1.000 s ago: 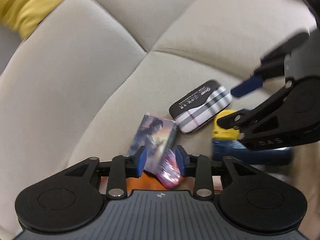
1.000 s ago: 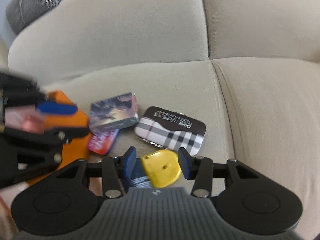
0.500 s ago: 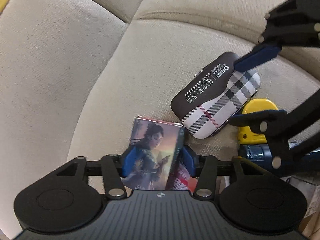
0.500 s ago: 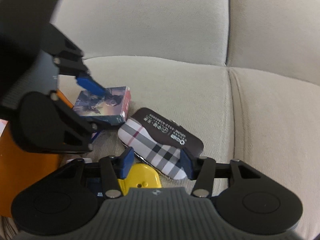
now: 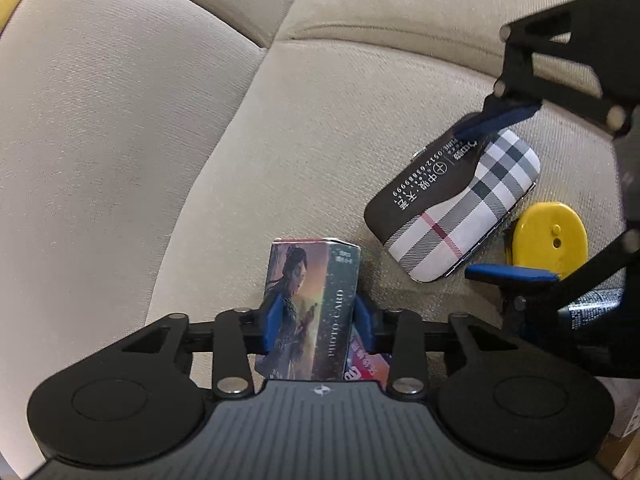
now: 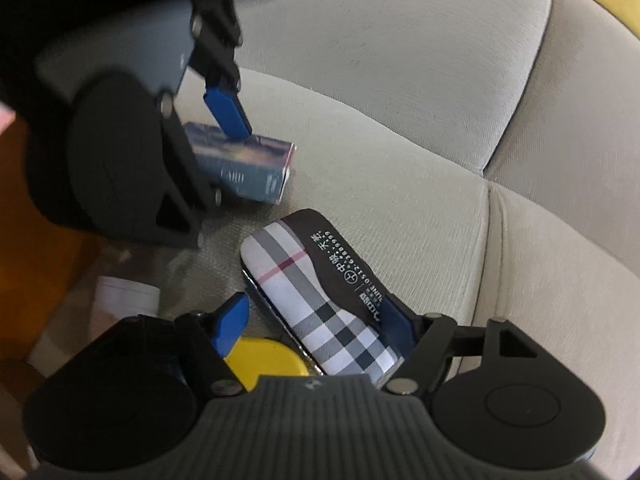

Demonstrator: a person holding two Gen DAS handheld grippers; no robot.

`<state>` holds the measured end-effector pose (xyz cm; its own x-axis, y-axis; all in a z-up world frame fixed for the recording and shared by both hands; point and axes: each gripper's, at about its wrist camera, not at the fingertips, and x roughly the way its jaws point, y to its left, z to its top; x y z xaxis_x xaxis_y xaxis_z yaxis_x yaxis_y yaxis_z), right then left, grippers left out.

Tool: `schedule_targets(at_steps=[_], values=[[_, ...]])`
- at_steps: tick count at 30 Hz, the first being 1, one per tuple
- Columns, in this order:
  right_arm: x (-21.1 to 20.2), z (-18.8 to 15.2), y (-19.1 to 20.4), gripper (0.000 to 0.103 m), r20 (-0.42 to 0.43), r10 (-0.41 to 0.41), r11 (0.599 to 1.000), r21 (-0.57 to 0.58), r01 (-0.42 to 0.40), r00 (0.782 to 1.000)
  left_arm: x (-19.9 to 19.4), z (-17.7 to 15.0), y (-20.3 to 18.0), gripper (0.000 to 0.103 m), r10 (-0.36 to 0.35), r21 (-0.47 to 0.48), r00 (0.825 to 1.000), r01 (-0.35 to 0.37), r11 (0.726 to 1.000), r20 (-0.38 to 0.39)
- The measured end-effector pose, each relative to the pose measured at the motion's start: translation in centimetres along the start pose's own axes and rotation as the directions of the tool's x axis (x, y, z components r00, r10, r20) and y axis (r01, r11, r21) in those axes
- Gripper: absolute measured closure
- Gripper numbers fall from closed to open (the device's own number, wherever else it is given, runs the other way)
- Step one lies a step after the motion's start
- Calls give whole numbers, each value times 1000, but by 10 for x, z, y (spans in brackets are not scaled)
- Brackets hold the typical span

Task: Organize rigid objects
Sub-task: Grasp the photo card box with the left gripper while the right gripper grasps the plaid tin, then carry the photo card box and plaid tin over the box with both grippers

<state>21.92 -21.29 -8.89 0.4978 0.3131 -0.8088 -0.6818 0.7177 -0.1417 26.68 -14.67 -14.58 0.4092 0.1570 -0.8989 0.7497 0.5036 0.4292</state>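
My left gripper [image 5: 316, 320] is shut on a photo-card box [image 5: 310, 304] with a figure printed on it, held on edge above the beige sofa seat [image 5: 304, 132]; the box also shows in the right wrist view [image 6: 244, 168]. A plaid case [image 5: 456, 208] with a dark flap lies to the right. My right gripper [image 6: 316, 328] is open around the plaid case [image 6: 320, 312], one finger on each side. A yellow tape measure [image 5: 550, 236] lies beside the case, under the right gripper [image 5: 504, 196].
A red packet [image 5: 366, 364] lies under the photo-card box. A dark blue cylinder [image 5: 592, 308] lies at the right. A white tube [image 6: 128, 296] and an orange surface [image 6: 36, 216] are at the seat's left edge. Sofa backrest cushions [image 6: 380, 48] rise behind.
My left gripper closed on the photo-card box and tilted it up on edge. My right gripper moved off the yellow tape measure and now straddles the plaid case.
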Motion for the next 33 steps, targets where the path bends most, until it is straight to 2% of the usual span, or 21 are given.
schedule_targets(at_steps=[2, 3, 7, 8, 10, 14, 16, 18, 20, 22, 24, 28, 30, 33], values=[[3, 1, 7, 30, -3, -29, 999, -37, 29, 1000, -3, -2, 1, 64, 0, -12, 1000, 0, 1000, 10], [3, 2, 9, 36, -3, -36, 999, -38, 36, 999, -6, -3, 1, 65, 0, -20, 1000, 1, 1000, 16], [-1, 3, 7, 40, 3, -45, 999, -6, 45, 999, -17, -7, 5, 73, 10, -33, 999, -8, 999, 54], [-2, 4, 7, 45, 5, -53, 999, -2, 53, 999, -21, -9, 7, 75, 3, -46, 998, 0, 999, 65], [-8, 5, 5, 54, 21, -55, 998, 25, 54, 998, -29, -9, 16, 77, -31, -89, 996, 39, 995, 86], [-26, 13, -12, 72, 58, -41, 987, 155, 31, 998, -46, -7, 29, 78, -106, -191, 983, 133, 973, 148], [-35, 16, -28, 79, 68, -14, 966, 259, -4, 998, -52, -4, 34, 78, -158, -246, 971, 200, 948, 180], [-41, 15, -48, 84, 71, 28, 925, 376, -53, 997, -54, -1, 37, 78, -219, -296, 954, 274, 915, 206], [-42, 11, -69, 84, 59, 90, 862, 495, -108, 994, -52, 1, 36, 78, -243, -318, 948, 300, 899, 207], [-42, 6, -81, 84, 54, 115, 825, 551, -126, 992, -46, 3, 33, 78, -239, -344, 951, 294, 892, 195], [-41, 7, -85, 83, 53, 116, 825, 551, -126, 992, -42, 5, 35, 78, -234, -370, 951, 296, 881, 203], [-36, 16, -78, 75, 29, 94, 854, 512, -96, 995, -36, 8, 35, 77, -233, -414, 956, 287, 864, 178], [-35, 22, -78, 75, 23, 91, 858, 505, -90, 996, -29, 10, 34, 77, -233, -430, 960, 279, 858, 157], [-31, 24, -81, 75, 11, 97, 852, 515, -89, 995, -18, 13, 37, 77, -230, -461, 959, 282, 842, 167]])
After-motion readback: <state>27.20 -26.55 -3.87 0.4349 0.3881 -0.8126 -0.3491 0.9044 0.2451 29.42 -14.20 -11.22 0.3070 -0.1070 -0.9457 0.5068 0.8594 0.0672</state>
